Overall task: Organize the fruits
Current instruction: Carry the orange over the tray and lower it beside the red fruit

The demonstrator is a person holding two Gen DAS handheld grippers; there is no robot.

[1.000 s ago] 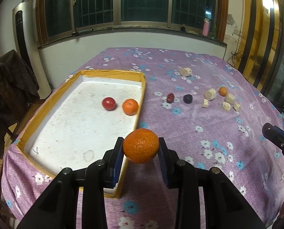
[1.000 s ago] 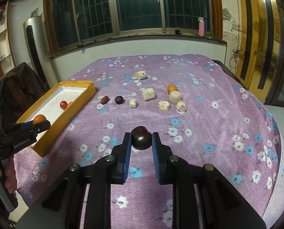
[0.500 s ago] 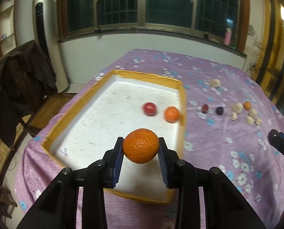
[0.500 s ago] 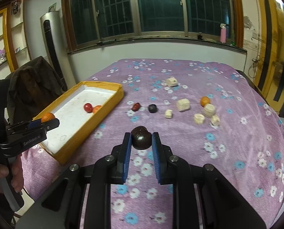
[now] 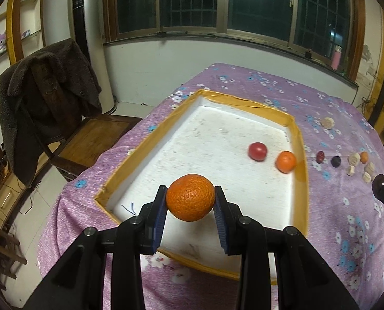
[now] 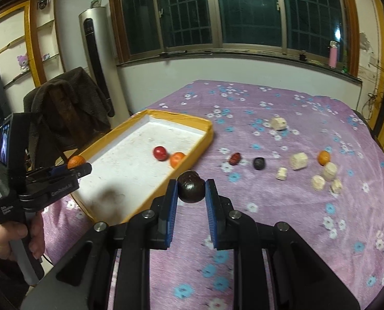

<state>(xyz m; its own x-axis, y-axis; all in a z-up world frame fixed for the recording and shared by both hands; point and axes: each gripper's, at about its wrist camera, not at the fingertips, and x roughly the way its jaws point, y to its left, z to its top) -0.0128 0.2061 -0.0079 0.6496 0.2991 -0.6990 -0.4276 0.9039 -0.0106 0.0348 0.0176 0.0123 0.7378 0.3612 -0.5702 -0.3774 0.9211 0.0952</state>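
Your left gripper (image 5: 190, 201) grips a mandarin (image 5: 190, 200) above the tray's (image 5: 301, 155) near rim; inside, a red fruit (image 5: 257, 151) and small orange (image 5: 285, 161). Your right gripper (image 6: 191, 187) clamps a dark fruit (image 6: 191, 186).

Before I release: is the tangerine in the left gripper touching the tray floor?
Apart. The right wrist view shows the tangerine held in the left gripper above the tray.

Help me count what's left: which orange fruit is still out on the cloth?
The small orange at the far right among the pale chunks; one lies in the tray, one's held.
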